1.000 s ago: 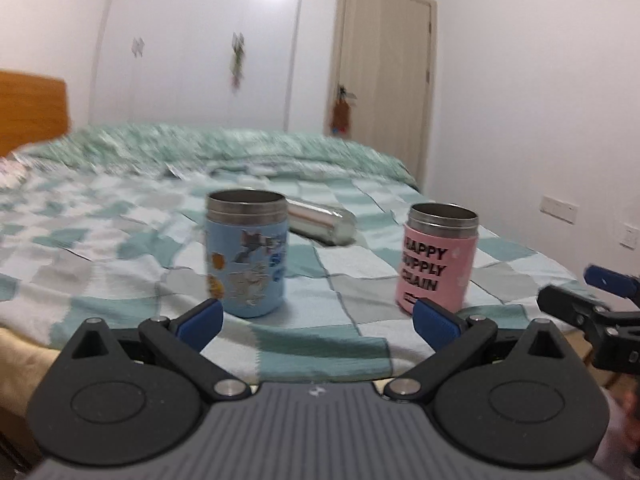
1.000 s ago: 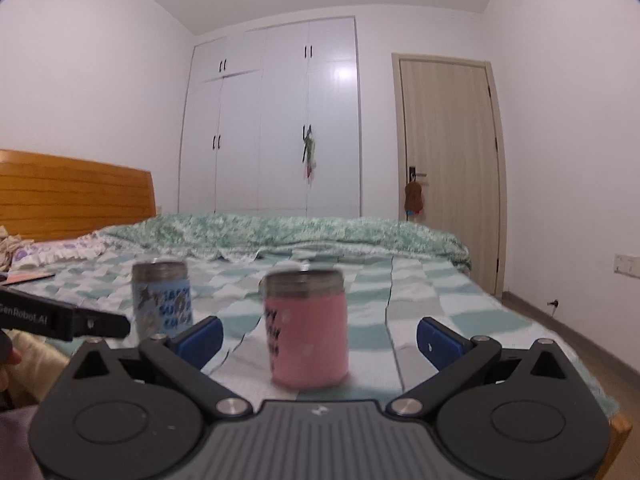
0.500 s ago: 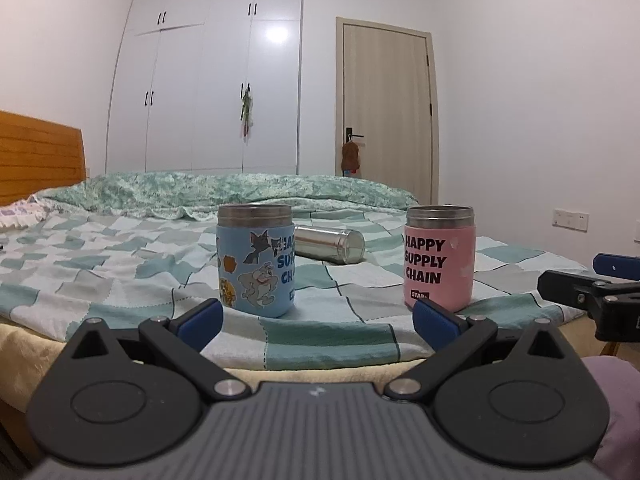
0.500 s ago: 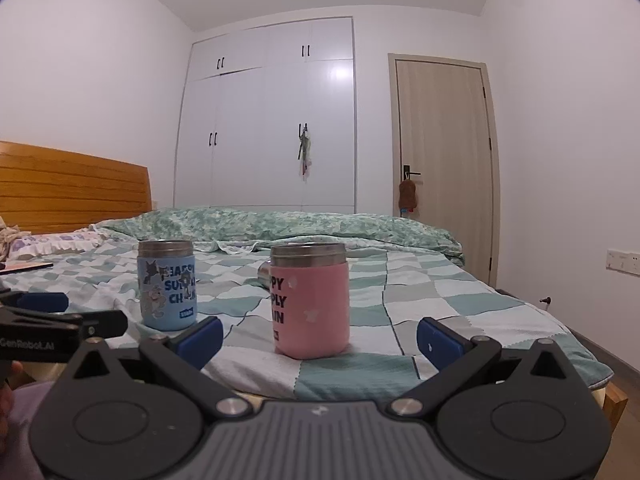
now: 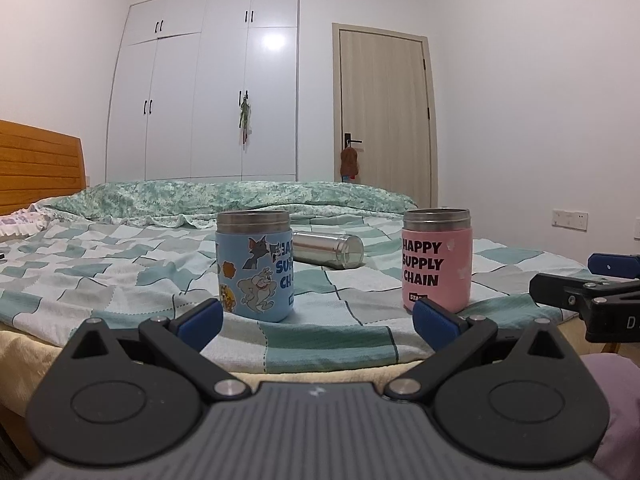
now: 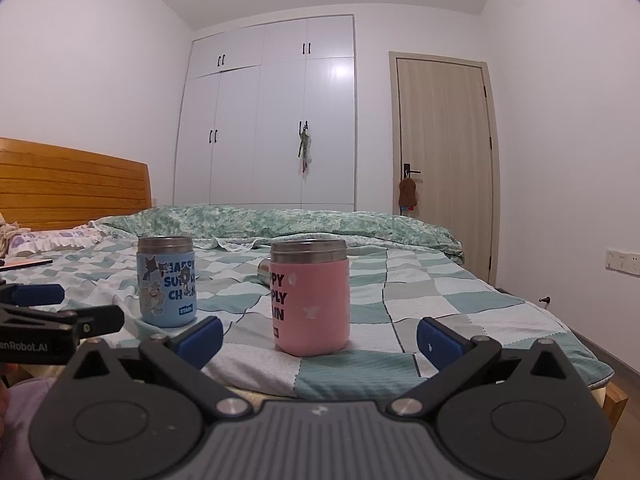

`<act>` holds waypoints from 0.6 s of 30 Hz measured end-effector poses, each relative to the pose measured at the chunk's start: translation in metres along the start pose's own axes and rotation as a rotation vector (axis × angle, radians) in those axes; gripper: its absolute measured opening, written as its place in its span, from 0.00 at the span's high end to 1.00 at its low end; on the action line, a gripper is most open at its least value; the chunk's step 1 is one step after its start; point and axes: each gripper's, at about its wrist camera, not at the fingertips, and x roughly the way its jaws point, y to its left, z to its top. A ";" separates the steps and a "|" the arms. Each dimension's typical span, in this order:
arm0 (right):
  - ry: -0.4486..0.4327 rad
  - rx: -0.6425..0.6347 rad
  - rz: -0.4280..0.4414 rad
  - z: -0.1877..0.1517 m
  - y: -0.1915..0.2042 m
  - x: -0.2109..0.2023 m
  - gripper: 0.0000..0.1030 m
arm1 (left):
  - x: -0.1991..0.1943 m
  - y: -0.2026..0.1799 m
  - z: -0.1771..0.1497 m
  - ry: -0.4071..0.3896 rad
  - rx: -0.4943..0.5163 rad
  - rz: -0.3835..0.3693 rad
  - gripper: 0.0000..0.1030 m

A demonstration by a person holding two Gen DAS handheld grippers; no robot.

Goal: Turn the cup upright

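A blue cartoon cup (image 5: 255,266) and a pink "HAPPY SUPPLY CHAIN" cup (image 5: 437,258) stand upright on the checked bed cover (image 5: 120,280). A bare steel cup (image 5: 328,249) lies on its side behind them. In the right wrist view the pink cup (image 6: 310,298) is nearest, the blue cup (image 6: 167,282) stands to its left, and the steel cup (image 6: 264,272) is mostly hidden behind the pink one. My left gripper (image 5: 318,316) is open and empty, held before the bed edge. My right gripper (image 6: 320,334) is open and empty, also short of the cups.
The bed edge runs just ahead of both grippers. A rumpled green duvet (image 5: 240,196) lies at the back. A wooden headboard (image 6: 72,184) is on the left, with white wardrobes (image 5: 208,92) and a door (image 5: 384,116) behind. The right gripper shows at the left wrist view's right edge (image 5: 592,300).
Both grippers have dropped lower and drawn back a little, so the cups now appear level with the cameras. The cups have not moved.
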 end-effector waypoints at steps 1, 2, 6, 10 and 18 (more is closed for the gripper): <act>0.000 0.000 0.000 0.000 0.000 0.000 0.00 | 0.000 0.000 0.000 0.000 0.000 0.000 0.00; 0.000 0.000 0.000 0.000 0.000 0.000 0.00 | 0.000 0.000 0.000 0.000 0.000 0.001 0.00; 0.000 0.000 0.000 0.000 0.000 0.000 0.00 | 0.000 0.000 0.000 -0.001 0.001 0.002 0.00; 0.002 0.000 0.000 0.000 0.000 0.000 0.00 | 0.000 0.000 0.000 -0.002 -0.001 0.000 0.00; 0.003 0.002 0.000 0.000 0.000 0.001 0.00 | -0.001 0.000 0.000 -0.004 0.000 0.000 0.00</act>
